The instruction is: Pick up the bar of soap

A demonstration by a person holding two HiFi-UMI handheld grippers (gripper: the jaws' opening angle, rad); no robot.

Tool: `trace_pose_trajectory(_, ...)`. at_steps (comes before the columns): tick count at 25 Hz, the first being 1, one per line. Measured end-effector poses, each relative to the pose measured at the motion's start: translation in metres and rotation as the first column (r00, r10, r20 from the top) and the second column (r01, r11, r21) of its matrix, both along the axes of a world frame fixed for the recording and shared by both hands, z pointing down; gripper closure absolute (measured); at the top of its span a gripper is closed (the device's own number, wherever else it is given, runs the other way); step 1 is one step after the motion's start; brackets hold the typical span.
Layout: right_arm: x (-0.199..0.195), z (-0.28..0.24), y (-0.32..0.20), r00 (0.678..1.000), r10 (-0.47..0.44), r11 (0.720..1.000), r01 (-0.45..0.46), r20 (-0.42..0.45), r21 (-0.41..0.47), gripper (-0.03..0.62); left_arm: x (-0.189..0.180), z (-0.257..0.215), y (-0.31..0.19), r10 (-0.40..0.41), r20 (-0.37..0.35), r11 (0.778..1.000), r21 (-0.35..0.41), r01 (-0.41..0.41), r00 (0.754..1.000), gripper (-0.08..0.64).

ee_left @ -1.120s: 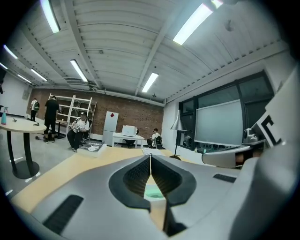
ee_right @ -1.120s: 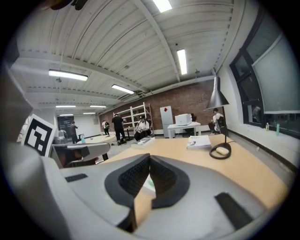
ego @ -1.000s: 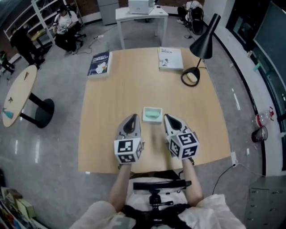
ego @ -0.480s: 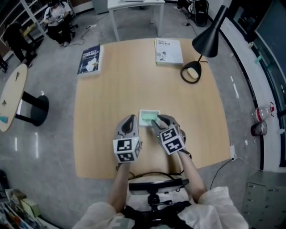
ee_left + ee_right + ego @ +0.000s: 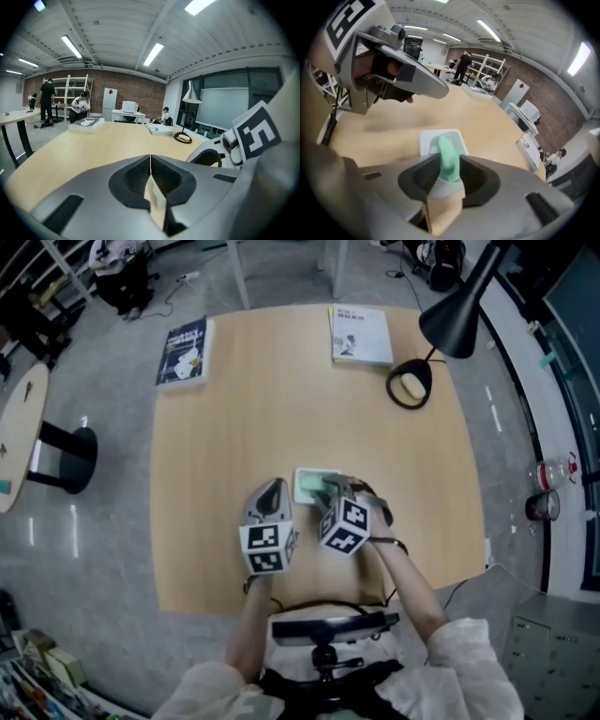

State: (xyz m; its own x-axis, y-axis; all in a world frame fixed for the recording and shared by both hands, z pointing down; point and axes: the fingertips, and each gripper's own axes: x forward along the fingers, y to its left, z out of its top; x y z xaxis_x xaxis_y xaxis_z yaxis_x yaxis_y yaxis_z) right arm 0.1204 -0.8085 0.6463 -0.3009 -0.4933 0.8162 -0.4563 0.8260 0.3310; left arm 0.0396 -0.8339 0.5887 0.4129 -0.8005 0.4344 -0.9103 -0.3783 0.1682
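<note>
Over the table (image 5: 281, 399) the right tool (image 5: 329, 489), jaws opening, straddles the soap (image 5: 449, 155).

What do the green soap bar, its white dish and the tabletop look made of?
The soap bar looks like a pale green, matte, waxy solid. The dish is white and smooth: plastic or ceramic, I cannot tell. The tabletop shows light wood grain, perhaps laminate.

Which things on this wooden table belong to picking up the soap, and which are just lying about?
Job: green bar of soap in the white soap dish; right gripper, jaws opening with the soap between them.
Lying about: dark blue book; white book; black desk lamp; left gripper, shut and empty.
</note>
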Motion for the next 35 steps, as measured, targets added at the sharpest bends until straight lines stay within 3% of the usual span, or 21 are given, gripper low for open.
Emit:
trace_pose_trajectory(7, -0.009, 0.018, -0.010, 0.970, -0.160, 0.987, 0.154, -0.181, -0.044, 0.477, -0.007, 0.008, -0.011, -0.022, -0.020, 1.000, -0.020, 0.022, 1.000, 0.545)
trace_pose_trajectory(15, -0.013, 0.029, -0.021, 0.953, -0.129, 0.992, 0.120, -0.274, -0.048, 0.486, -0.014, 0.018, -0.015, -0.043, -0.030, 0.999, -0.028, 0.043, 0.999, 0.545)
trace_pose_trajectory(20, -0.012, 0.031, -0.027, 0.961, -0.058, 0.998, 0.048, -0.271, -0.043, 0.488, -0.007, 0.021, -0.014, -0.030, -0.035, 0.999, -0.036, 0.029, 0.999, 0.545)
trace_pose_trajectory(29, -0.012, 0.031, -0.031, 0.972, -0.033, 0.999, 0.023, -0.235, -0.044, 0.482, -0.011, 0.015, -0.014, -0.036, -0.028, 0.999, -0.027, 0.035, 0.999, 0.545)
trace_pose_trajectory(32, -0.013, 0.030, -0.030, 0.985, -0.015, 0.998, 0.005, -0.173, -0.058, 0.480, -0.015, 0.009, -0.013, -0.045, -0.027, 0.999, -0.009, 0.044, 0.999, 0.545)
trace_pose_trajectory(35, -0.009, 0.022, -0.028, 0.996, 0.064, 0.993, -0.069, -0.056, -0.096, 0.480, -0.019, -0.001, -0.010, -0.060, -0.042, 0.998, 0.006, 0.061, 0.997, 0.545)
